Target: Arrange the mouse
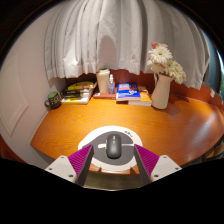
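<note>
A dark grey mouse (113, 146) lies on a round white mat (92, 137) on the orange wooden table (170, 125). My gripper (113, 158) is open, its purple pads (84, 158) wide apart at either side of the mouse. The mouse stands between the fingers with a gap at each side and rests on the mat.
At the back of the table stand a white vase with flowers (163, 82), a stack of books (130, 93), a light canister (103, 80), more books (78, 93) and a small dark pot (54, 99). White curtains (110, 35) hang behind.
</note>
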The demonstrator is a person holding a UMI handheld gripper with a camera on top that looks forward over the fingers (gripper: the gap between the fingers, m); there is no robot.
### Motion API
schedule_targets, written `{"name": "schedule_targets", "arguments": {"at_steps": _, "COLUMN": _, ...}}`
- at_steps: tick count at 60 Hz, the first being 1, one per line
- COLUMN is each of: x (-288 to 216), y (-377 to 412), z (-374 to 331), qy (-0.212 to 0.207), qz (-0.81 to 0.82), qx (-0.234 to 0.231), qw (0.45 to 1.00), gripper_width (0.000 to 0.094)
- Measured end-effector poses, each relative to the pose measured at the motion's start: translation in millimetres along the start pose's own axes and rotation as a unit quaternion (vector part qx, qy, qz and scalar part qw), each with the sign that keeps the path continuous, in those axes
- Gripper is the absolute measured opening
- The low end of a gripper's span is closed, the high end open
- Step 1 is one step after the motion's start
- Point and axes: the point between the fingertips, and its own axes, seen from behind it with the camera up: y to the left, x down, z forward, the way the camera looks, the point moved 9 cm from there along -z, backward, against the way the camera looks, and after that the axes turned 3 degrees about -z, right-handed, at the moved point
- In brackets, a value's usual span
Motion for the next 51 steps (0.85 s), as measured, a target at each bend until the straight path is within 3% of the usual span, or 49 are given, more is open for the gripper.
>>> {"name": "schedule_targets", "arguments": {"at_steps": 20, "x": 17, "y": 4, "z": -131, "qy": -0.054, "qz": -0.004, "qx": -0.016, "qw": 0.998, "gripper_width": 0.0805}}
{"name": "schedule_targets", "arguments": {"at_steps": 51, "x": 41, "y": -9, "z": -179, "qy": -0.081, "qz": 0.028, "qx": -0.003, "qw": 0.996, "gripper_width": 0.0817}}
